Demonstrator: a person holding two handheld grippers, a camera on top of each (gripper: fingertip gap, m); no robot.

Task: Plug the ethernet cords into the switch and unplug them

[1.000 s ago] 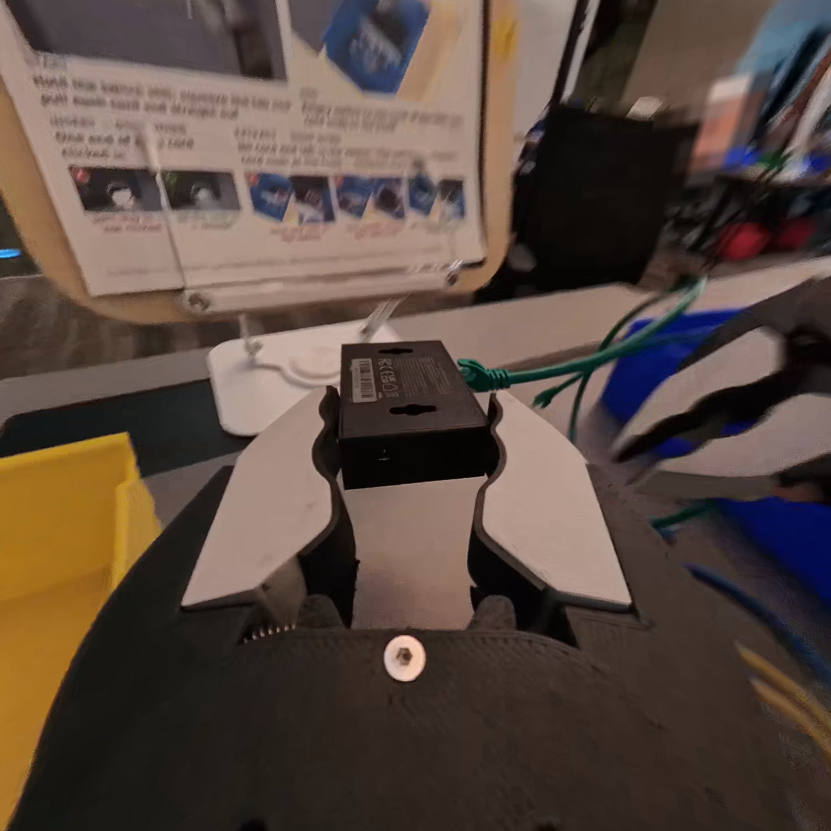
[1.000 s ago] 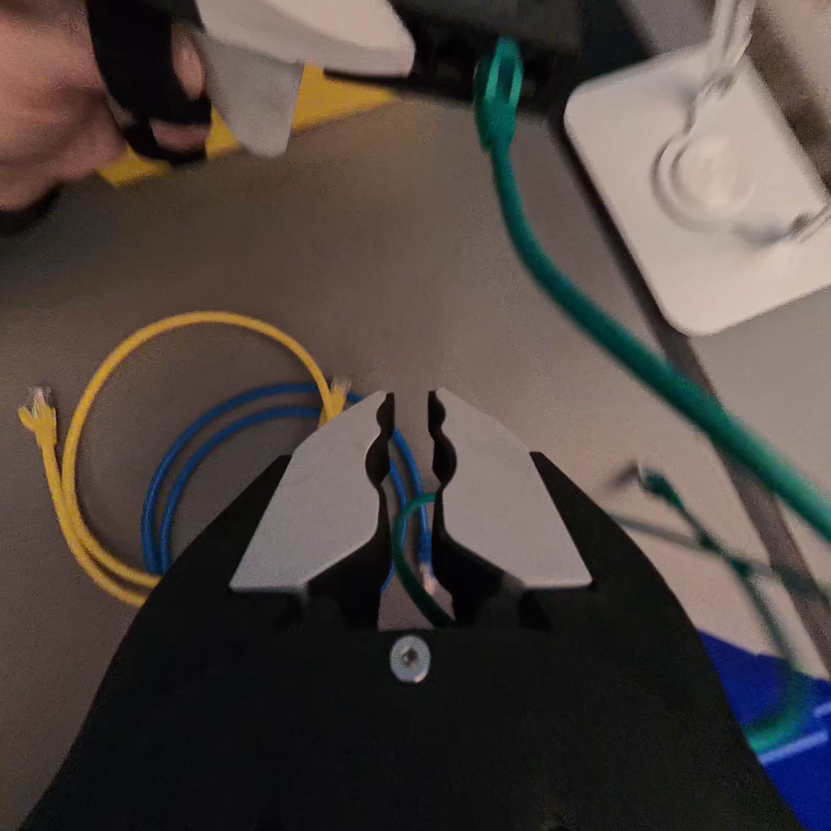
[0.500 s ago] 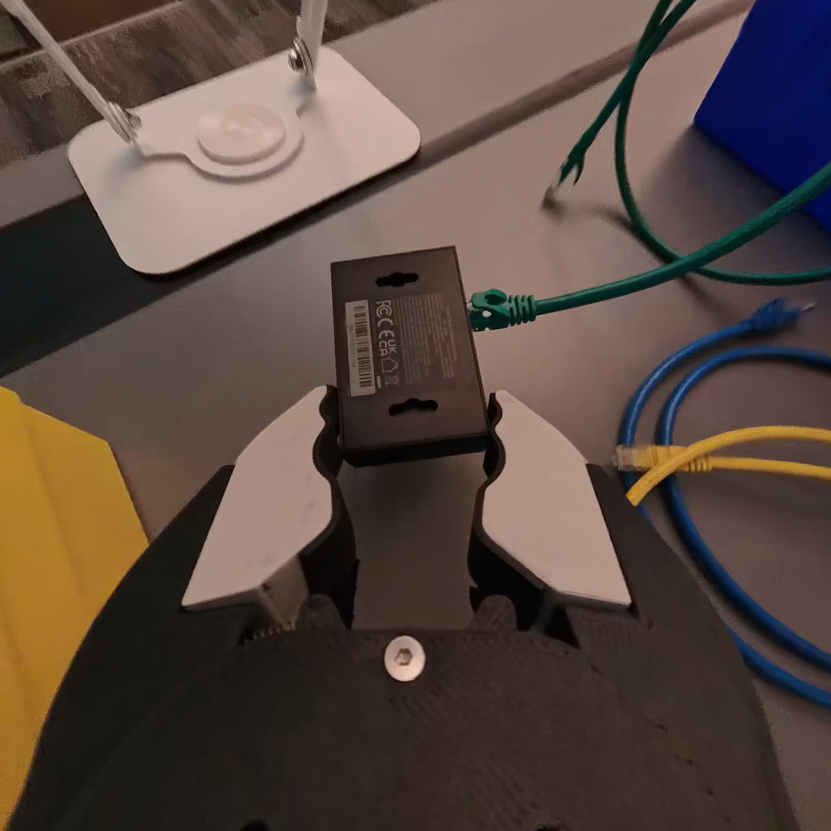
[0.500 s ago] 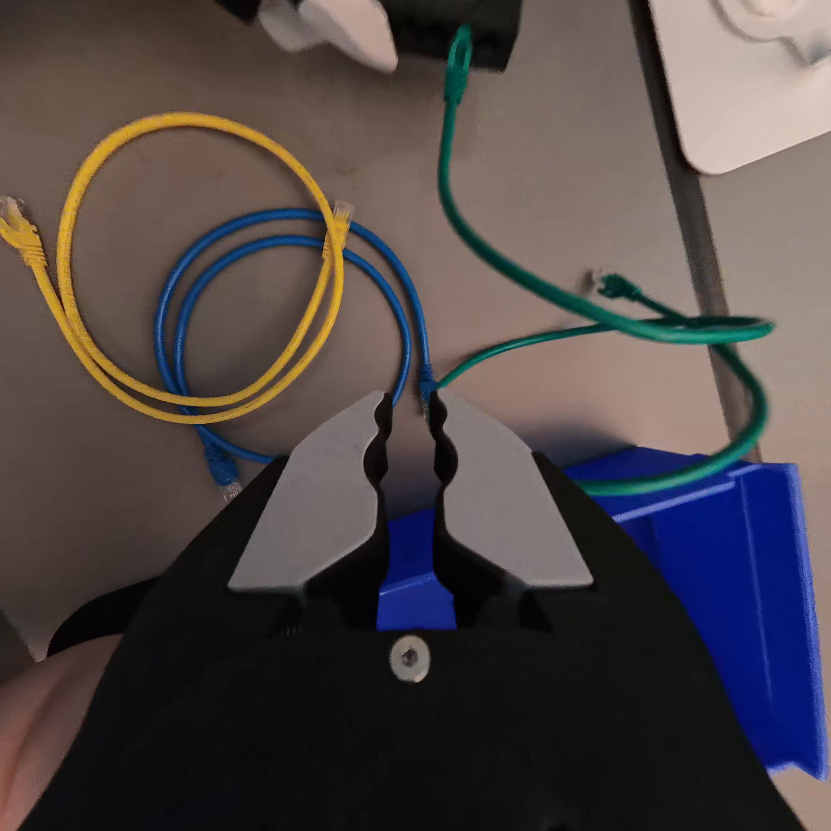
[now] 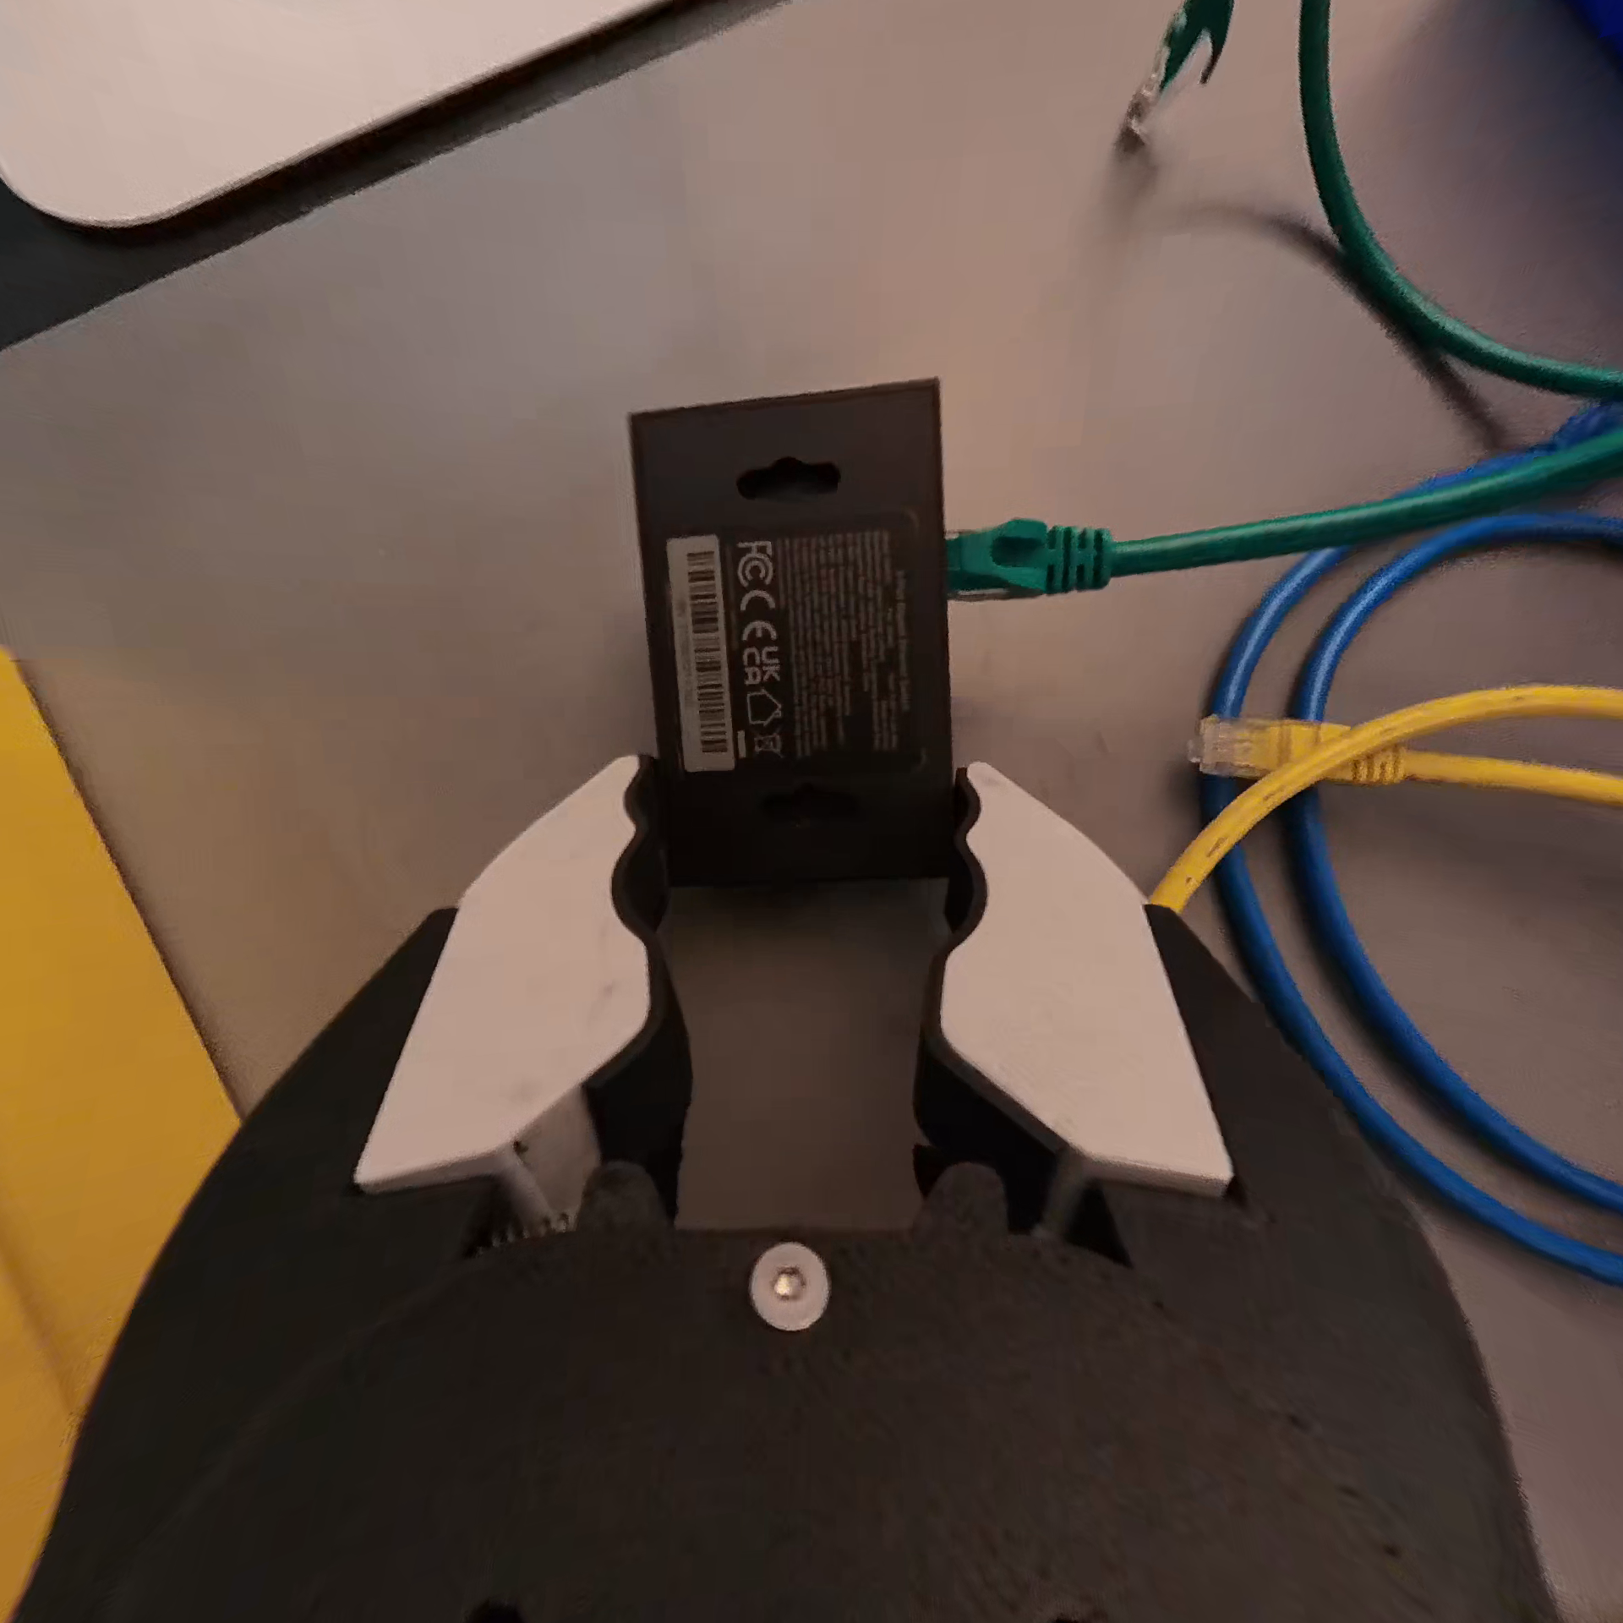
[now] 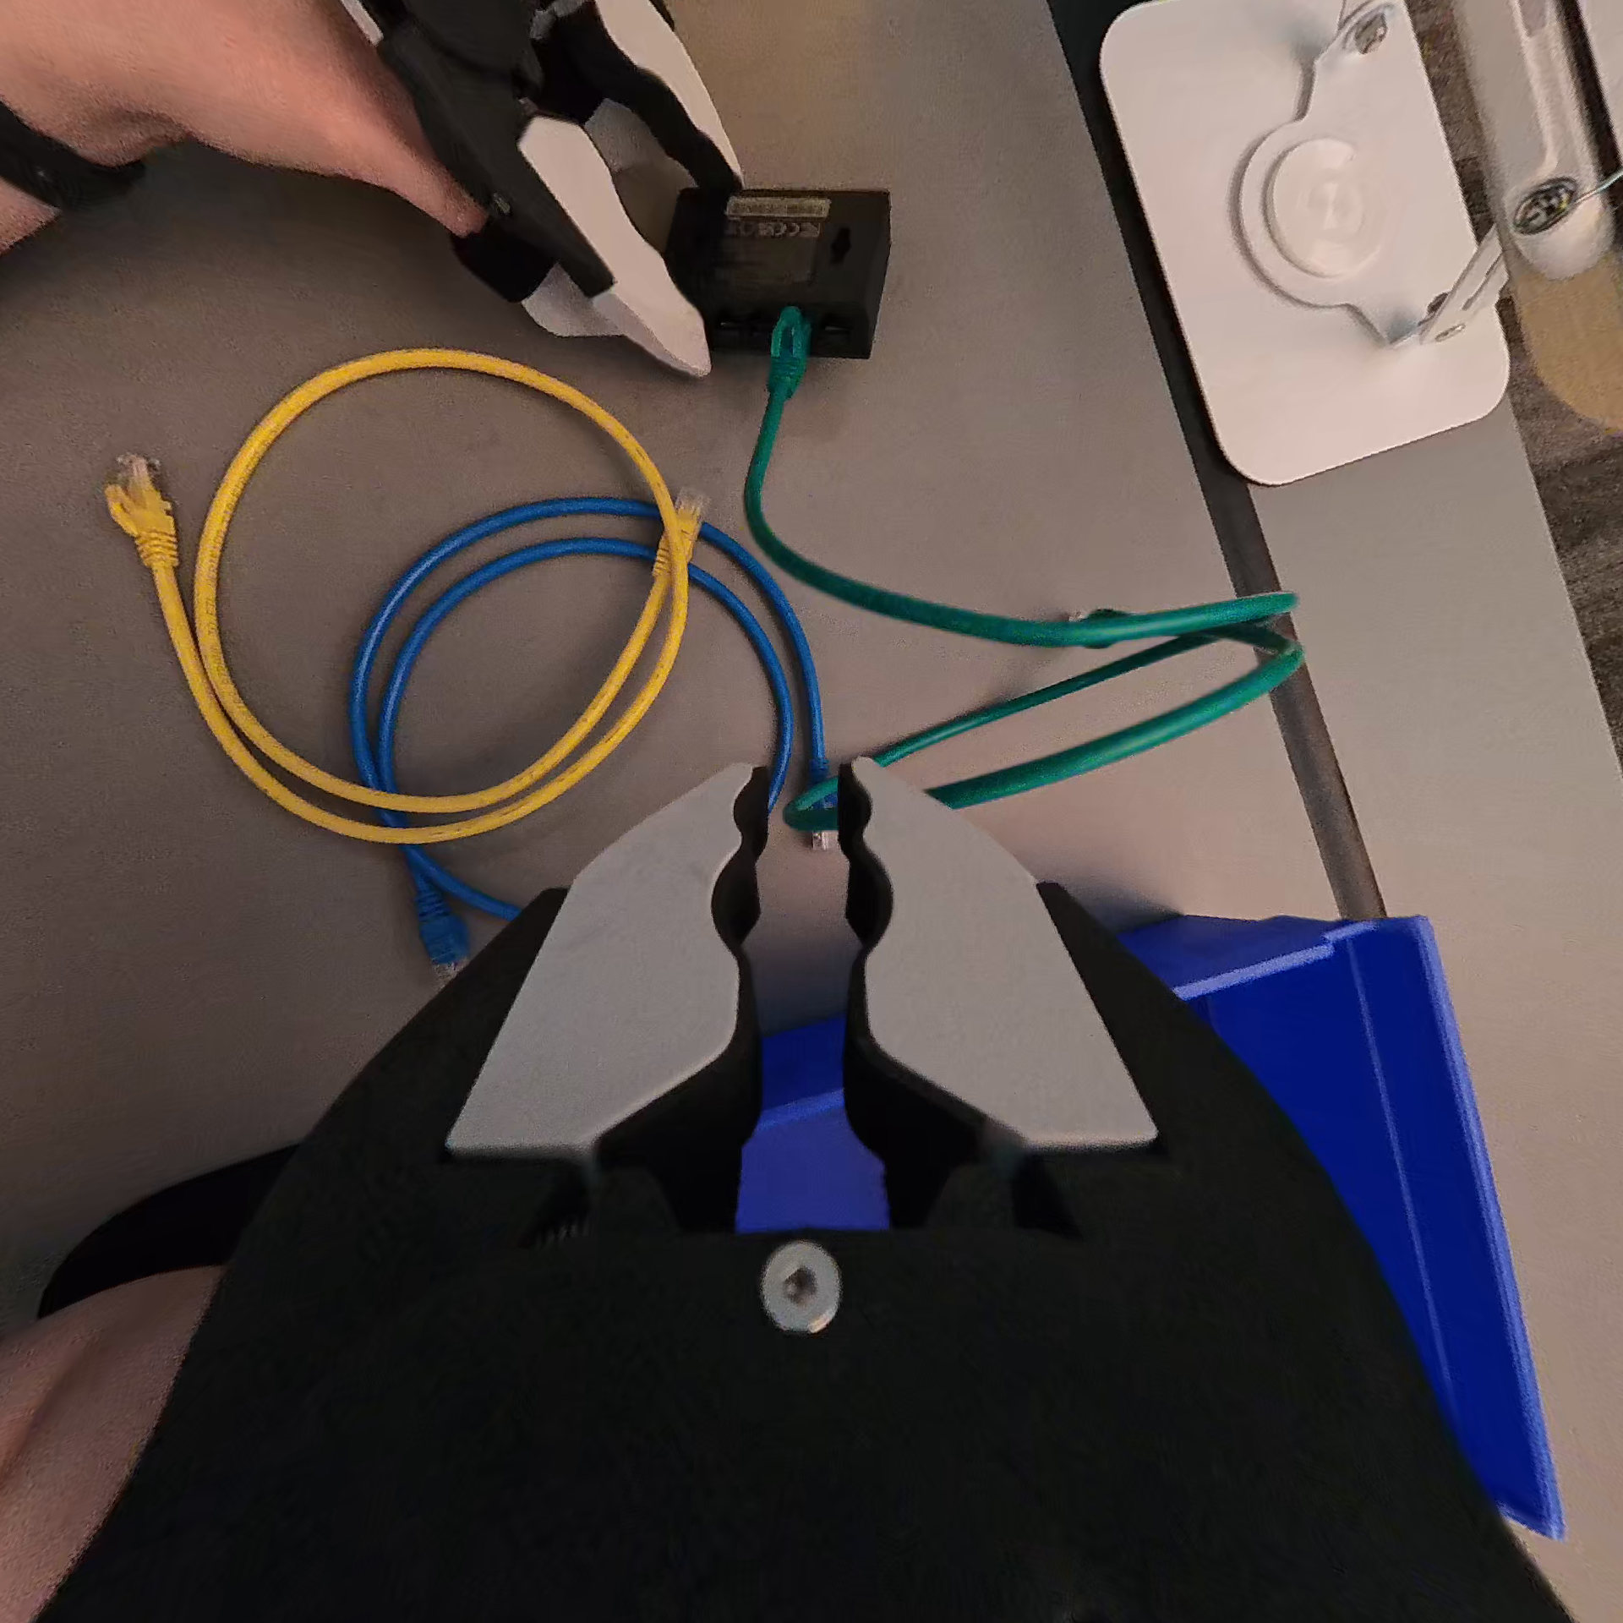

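The black switch [image 5: 790,632] lies label side up, its near end clamped between the fingers of my left gripper [image 5: 801,790]. In the right wrist view the switch [image 6: 782,246] rests on the grey table with the left gripper [image 6: 707,255] around its left end. A green cord's plug [image 5: 1019,562] sits in a port on the switch's side, and the cord [image 6: 966,615] loops away to the right. A yellow cord [image 6: 140,509] and a blue cord [image 6: 436,926] lie coiled and loose. My right gripper [image 6: 799,777] is empty, jaws narrowly apart, above the blue cord's other plug.
A blue bin [image 6: 1361,1142] sits under and right of my right gripper. A yellow bin [image 5: 79,966] is left of the left gripper. A white stand base [image 6: 1300,246] is at the far right beyond a dark seam in the table [image 6: 1273,615]. Spacing between my two grippers at the tips: around 25 cm.
My left gripper has tipped down and brought the switch to the table. My right gripper has drawn back from the switch to over the blue bin, its gap unchanged.
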